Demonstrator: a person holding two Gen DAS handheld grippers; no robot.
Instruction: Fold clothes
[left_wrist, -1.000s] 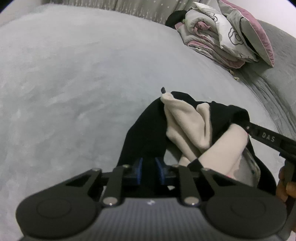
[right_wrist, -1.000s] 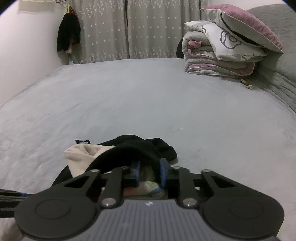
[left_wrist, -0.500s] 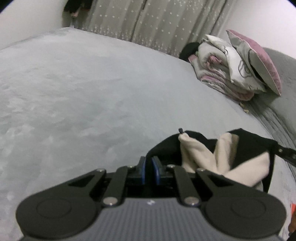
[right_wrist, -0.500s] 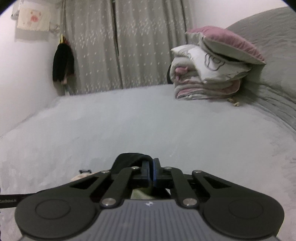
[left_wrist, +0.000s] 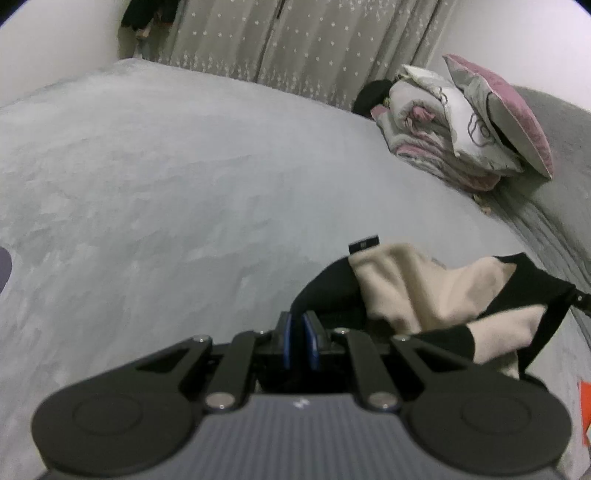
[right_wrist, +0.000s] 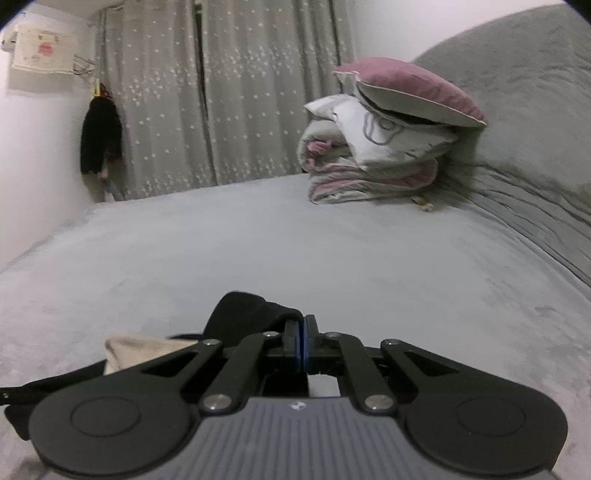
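A black garment with a cream lining (left_wrist: 406, 295) hangs bunched over the grey bed (left_wrist: 166, 206), stretched between my two grippers. My left gripper (left_wrist: 300, 325) is shut on a black edge of the garment at its left end. In the right wrist view the same garment (right_wrist: 251, 314) bulges up just left of my right gripper (right_wrist: 300, 328). That gripper's blue pads are pressed together on the black cloth, and a cream fold (right_wrist: 140, 350) shows lower left. The rest of the garment is hidden below both gripper bodies.
A folded quilt stack (right_wrist: 369, 170) topped by a pink pillow (right_wrist: 410, 92) sits at the far right of the bed, against the grey headboard (right_wrist: 517, 92). Spotted curtains (right_wrist: 221, 92) close off the back. A dark garment (right_wrist: 99, 144) hangs on the left wall.
Both grippers have shut on the black cloth and risen. The garment has come up off the bed and drawn out between them. Both views now tilt higher toward the curtains.
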